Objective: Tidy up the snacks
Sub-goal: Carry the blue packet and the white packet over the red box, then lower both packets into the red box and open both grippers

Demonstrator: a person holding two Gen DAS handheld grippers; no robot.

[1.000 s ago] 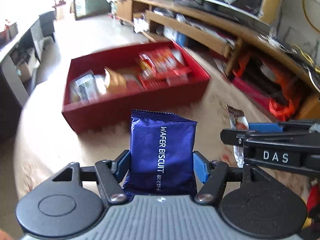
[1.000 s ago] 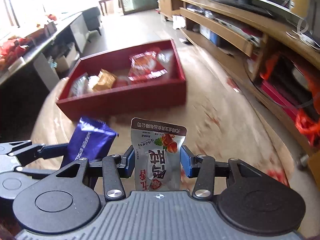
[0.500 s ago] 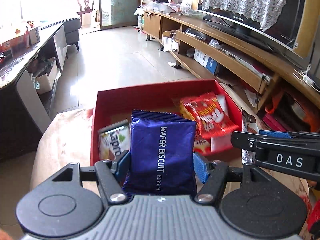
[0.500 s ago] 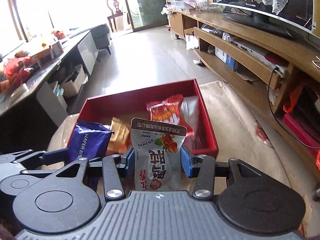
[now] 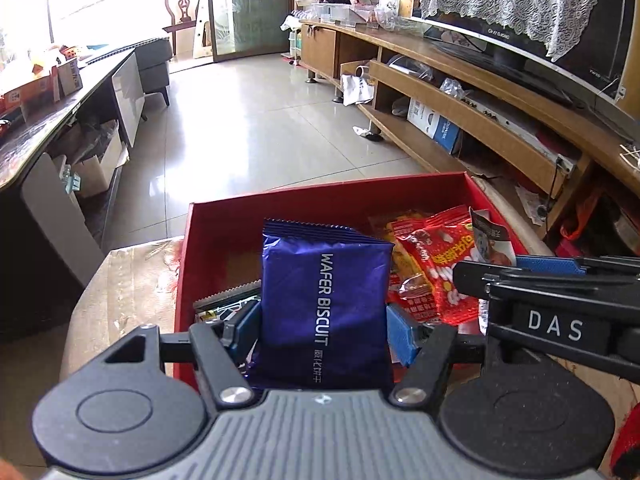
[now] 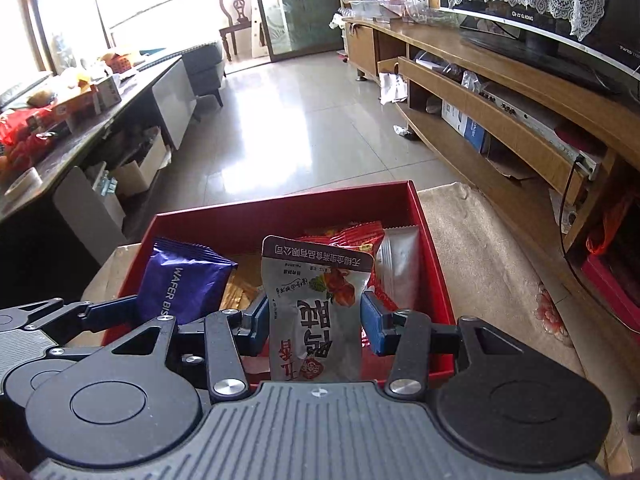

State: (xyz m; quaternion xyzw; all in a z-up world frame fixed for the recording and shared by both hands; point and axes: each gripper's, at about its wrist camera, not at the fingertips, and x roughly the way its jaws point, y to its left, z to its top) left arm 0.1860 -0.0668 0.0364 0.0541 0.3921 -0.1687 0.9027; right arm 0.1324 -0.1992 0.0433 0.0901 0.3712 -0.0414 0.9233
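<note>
My left gripper (image 5: 322,332) is shut on a blue wafer biscuit packet (image 5: 324,304), held upright over the near left part of the red box (image 5: 320,194). My right gripper (image 6: 314,316) is shut on a grey snack pouch (image 6: 316,304) with red print, held upright above the red box (image 6: 280,204) near its front wall. In the right wrist view the blue packet (image 6: 184,280) and the left gripper's fingers (image 6: 108,312) show at the left. The right gripper's body (image 5: 560,320) crosses the left wrist view. Red snack bags (image 5: 440,260) lie inside the box.
The box sits on a beige patterned table top (image 6: 492,260). A silver pouch (image 6: 400,268) and a golden packet (image 6: 240,288) lie in the box. Beyond are a tiled floor (image 5: 248,120), a wooden TV stand (image 5: 480,92) on the right and a dark counter (image 5: 48,120) on the left.
Both grippers have carried their packets forward from the table in front of the box to above it; the box now fills the lower middle of both views. The grips are unchanged.
</note>
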